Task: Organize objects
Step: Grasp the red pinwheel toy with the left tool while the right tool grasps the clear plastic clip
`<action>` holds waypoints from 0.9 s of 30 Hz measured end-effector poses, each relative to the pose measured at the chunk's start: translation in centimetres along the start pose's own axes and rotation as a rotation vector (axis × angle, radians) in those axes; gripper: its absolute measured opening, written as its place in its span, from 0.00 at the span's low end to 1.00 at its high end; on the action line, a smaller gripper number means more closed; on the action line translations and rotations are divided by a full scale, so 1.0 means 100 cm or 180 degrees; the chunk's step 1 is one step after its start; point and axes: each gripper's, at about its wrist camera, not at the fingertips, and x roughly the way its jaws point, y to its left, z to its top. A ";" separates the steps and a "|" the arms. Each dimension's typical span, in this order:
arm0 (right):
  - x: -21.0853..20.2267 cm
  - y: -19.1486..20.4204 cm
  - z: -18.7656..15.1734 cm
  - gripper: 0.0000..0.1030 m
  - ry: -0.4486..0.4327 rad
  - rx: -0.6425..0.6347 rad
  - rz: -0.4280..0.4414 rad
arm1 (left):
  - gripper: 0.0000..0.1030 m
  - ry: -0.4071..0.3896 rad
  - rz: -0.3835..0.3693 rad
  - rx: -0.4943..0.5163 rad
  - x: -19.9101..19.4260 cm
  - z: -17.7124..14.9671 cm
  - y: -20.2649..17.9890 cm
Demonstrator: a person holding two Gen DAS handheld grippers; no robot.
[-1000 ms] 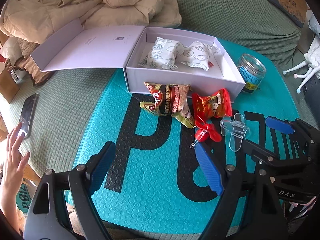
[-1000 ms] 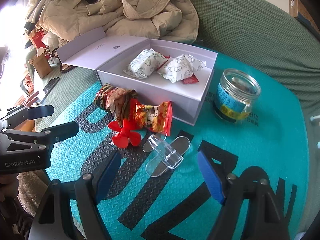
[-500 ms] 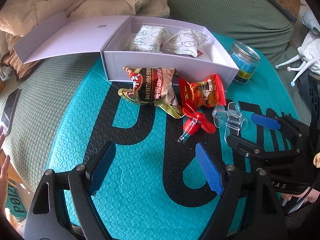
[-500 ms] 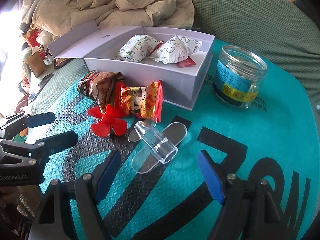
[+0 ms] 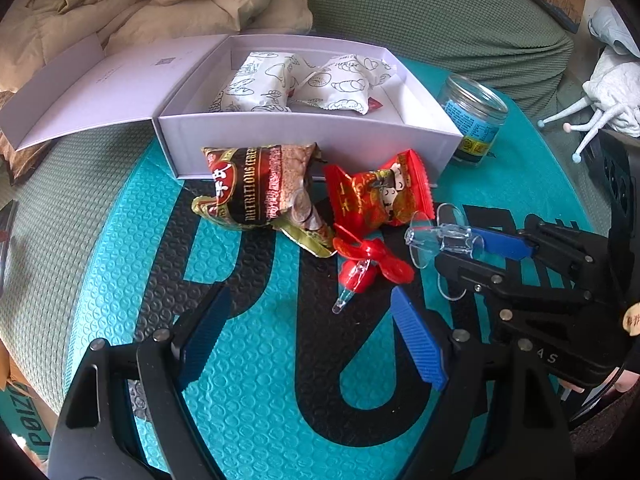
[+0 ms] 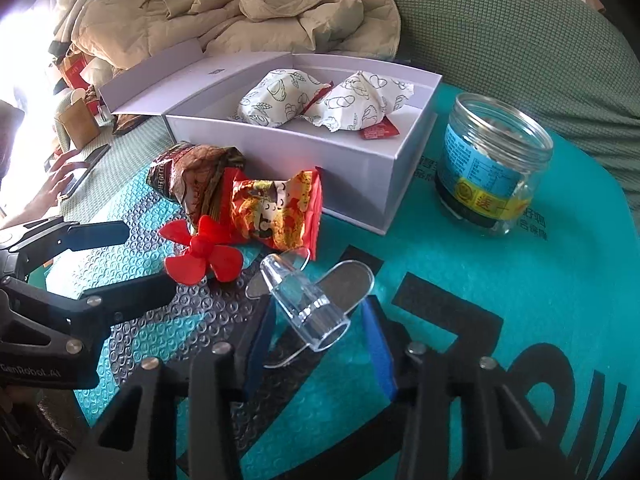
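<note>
An open white box (image 5: 312, 132) (image 6: 352, 160) holds two white printed snack packs (image 5: 260, 84) (image 6: 280, 98). In front of it lie a brown cereal packet (image 5: 260, 192) (image 6: 192, 176), a red snack packet (image 5: 380, 196) (image 6: 276, 208), a red propeller (image 5: 368, 264) (image 6: 204, 256) and a clear plastic propeller (image 5: 444, 236) (image 6: 312, 304). My right gripper (image 6: 320, 332) (image 5: 472, 248) has its jaws partly closed around the clear propeller, close to its tube. My left gripper (image 5: 308, 328) (image 6: 132, 256) is open and empty, just short of the red propeller.
A clear jar with a blue label (image 5: 476, 120) (image 6: 492, 168) stands right of the box. Everything sits on a teal bubble mat (image 5: 120, 248) over a green cushion (image 5: 440, 12). A beige jacket (image 6: 240, 12) lies behind. A hand and phone (image 6: 64, 176) are at the left.
Both grippers have moved forward toward the objects. The right gripper's jaws have narrowed around the clear propeller. The left gripper stays open.
</note>
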 end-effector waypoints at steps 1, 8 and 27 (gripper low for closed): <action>0.000 -0.002 0.000 0.36 0.0009 0.0014 0.0022 | 0.79 -0.0002 -0.0019 0.0015 0.002 0.001 -0.002; -0.008 -0.016 -0.008 0.32 0.0058 0.0120 0.0029 | 0.76 -0.0025 -0.0146 0.0098 0.014 0.009 -0.016; -0.030 -0.020 -0.010 0.54 -0.0180 -0.0027 -0.0019 | 0.28 -0.0036 -0.0337 0.0046 0.023 0.004 -0.026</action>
